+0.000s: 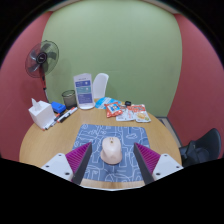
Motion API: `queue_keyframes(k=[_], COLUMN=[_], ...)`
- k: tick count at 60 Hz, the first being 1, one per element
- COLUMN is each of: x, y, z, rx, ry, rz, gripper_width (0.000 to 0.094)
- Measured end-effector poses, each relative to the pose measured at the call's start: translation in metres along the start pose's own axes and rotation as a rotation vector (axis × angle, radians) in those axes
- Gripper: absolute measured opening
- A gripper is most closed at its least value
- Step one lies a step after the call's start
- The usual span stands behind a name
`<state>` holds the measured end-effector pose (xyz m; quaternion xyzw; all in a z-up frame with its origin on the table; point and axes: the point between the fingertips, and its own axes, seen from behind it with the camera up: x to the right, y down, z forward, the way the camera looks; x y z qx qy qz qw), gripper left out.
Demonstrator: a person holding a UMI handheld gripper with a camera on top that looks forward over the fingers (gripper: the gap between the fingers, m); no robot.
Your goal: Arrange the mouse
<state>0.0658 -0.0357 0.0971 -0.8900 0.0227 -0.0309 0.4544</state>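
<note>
Gripper view looks down on a round wooden bench point(40, 145). The gripper point(110, 160) has its fingers spread wide, and the pink pads point(78, 158) are on their inner sides. A white mouse point(111, 150) sits between them on a blue patterned mat point(100, 133), with a gap on each side. Beyond the mat are snack packets point(132, 113), a white box point(85, 90) and a fan point(42, 60).
</note>
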Motion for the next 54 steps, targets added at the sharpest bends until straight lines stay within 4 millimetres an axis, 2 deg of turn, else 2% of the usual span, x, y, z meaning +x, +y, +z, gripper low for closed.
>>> queue_keyframes(k=[10, 21, 26, 38, 45, 54], x=[-0.011, -0.022, -0.027, -0.041, -0.044, -0.048], y=[-0.013, -0.004, 0.003, 0.017, 0.023, 0.019], z=[-0.09, -0.173, -0.203, -0.251, -0.266, -0.277], rx=[0.053, 0.079, 0.09, 0.106, 0.109, 0.123], ry=[0.037, 0.075, 0.089, 0.104, 0.109, 0.11], rz=[0.005, 0.002, 0.002, -0.016, -0.026, -0.035], gripper_width=[0.0843, 0.0844, 0.0841, 0.0844, 0.0843, 0.0842])
